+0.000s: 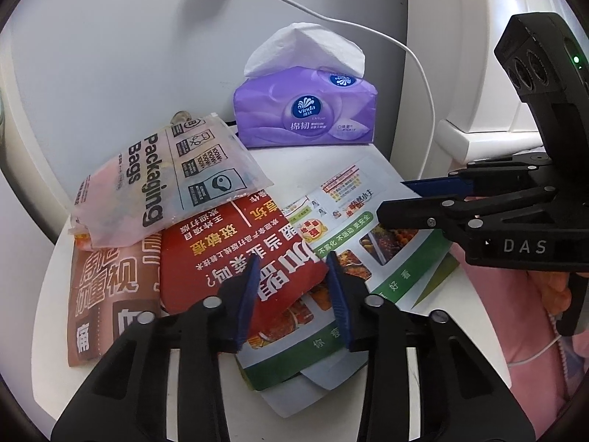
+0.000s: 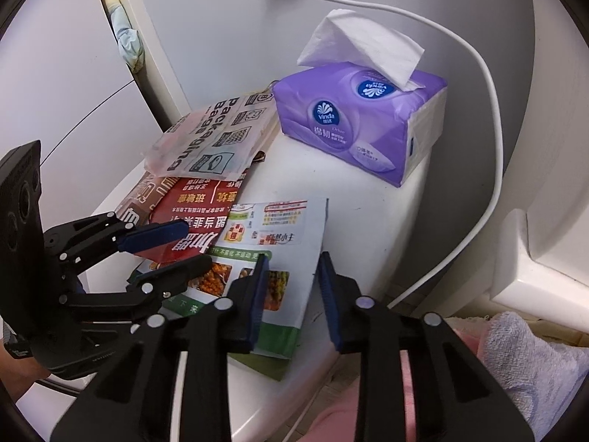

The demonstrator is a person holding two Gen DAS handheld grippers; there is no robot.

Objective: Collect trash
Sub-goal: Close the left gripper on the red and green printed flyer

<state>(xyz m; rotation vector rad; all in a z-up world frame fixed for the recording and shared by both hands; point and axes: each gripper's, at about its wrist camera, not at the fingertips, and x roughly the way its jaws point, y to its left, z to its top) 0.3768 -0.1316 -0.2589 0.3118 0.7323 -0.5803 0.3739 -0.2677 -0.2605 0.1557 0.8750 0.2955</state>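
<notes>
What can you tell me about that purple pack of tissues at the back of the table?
The purple soft-plastic tissue pack lies flat at the back of the white table, near the grey wall. It bears round blue Vinda logos on its front and top. One white tissue stands pulled up from the top opening. A white cable runs behind it. Neither gripper touches it.

Purple tissue pack, red flyer, green-edged leaflet.

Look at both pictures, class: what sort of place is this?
Probably a bedroom at home, at a small white bedside table. A tissue pack sits by the wall, a charging cable trails down from a wall socket, and pink bedding lies beside the table.
</notes>
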